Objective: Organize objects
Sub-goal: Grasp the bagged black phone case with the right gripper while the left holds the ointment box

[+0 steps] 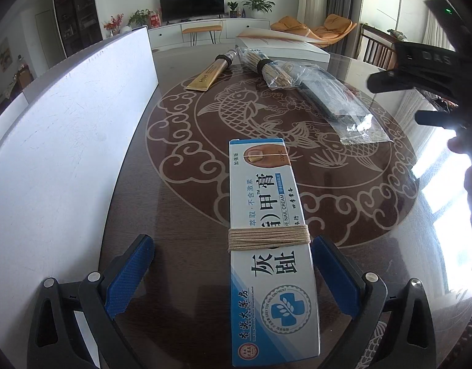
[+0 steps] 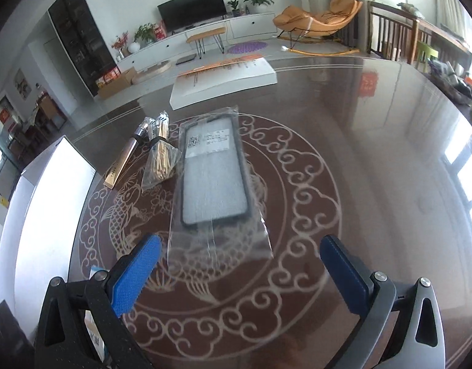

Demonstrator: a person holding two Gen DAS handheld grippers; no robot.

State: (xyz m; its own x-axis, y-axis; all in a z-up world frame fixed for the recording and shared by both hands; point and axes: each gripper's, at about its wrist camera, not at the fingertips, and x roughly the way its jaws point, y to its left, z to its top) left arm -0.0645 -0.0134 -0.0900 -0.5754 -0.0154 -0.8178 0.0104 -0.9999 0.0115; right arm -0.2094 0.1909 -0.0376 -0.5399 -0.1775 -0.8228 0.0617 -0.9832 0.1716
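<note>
Glossy brown table [image 2: 374, 153], living room behind

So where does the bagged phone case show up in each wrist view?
Left wrist: the bagged phone case lies upper right, beyond the nail cream box.
Right wrist: the case sits centre, ahead of the open jaws.
Shared landmark: the toothpick bundle, just left of it in both.
</note>
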